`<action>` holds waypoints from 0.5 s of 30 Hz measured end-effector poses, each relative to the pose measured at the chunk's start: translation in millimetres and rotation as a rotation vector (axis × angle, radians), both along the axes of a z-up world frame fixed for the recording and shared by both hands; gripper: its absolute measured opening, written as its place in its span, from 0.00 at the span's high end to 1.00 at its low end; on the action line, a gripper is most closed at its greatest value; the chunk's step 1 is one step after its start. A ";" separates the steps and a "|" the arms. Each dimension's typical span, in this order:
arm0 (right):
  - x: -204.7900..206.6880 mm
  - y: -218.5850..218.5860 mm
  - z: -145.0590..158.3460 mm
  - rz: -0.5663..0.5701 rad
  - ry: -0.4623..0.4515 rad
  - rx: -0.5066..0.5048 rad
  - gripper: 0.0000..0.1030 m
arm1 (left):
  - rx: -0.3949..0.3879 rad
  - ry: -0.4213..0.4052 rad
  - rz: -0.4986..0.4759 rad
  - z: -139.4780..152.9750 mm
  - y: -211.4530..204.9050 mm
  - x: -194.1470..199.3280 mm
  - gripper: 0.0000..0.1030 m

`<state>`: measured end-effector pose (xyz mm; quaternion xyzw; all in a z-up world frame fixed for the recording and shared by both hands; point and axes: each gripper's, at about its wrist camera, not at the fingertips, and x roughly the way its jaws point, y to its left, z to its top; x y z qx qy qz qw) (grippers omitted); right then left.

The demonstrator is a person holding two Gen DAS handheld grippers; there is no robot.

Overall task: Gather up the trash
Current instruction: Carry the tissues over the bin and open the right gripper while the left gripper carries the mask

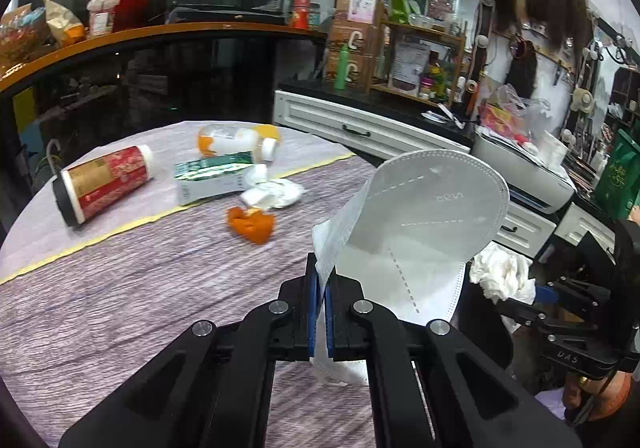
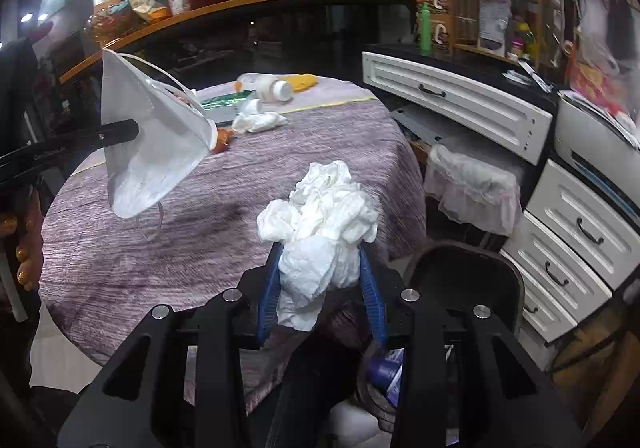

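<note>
While both hands are held above the round worktop (image 2: 120, 268), each tool carries one item. Left tool (image 1: 320, 312): pads pressed tight together on an edge of a white face mask (image 1: 424, 216), which stands up and fans out to the right of the pads, clear of the cloth. Right tool (image 2: 322, 280): pads set narrowly apart and pinching a crumpled white tissue wad (image 2: 324, 216), its bulk bulging above them.

Remaining on the worktop, at its far side: a red paper cup (image 1: 106, 182) lying on its side, a green-and-white carton (image 1: 212, 176), a white bottle (image 1: 232, 140) lying down, a second tissue clump (image 1: 276, 194) and a piece of orange peel (image 1: 252, 224) nearest the tools. A lined bin (image 2: 472, 188) stands beside the worktop, against the white drawers (image 2: 460, 104).
</note>
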<state>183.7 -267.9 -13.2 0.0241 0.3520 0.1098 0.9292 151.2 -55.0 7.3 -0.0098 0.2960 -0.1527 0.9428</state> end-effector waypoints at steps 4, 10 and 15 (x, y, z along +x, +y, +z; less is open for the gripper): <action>-8.6 -21.8 -8.6 -0.049 0.015 0.006 0.63 | -0.005 0.006 -0.040 -3.4 -22.8 -0.6 0.96; -18.3 -60.2 -27.1 -0.136 0.053 0.021 0.63 | -0.005 0.015 -0.083 -9.4 -51.2 -2.2 0.96; -19.4 -82.9 -46.5 -0.199 0.088 0.019 0.63 | 0.000 0.033 -0.124 -16.3 -75.6 -1.5 0.96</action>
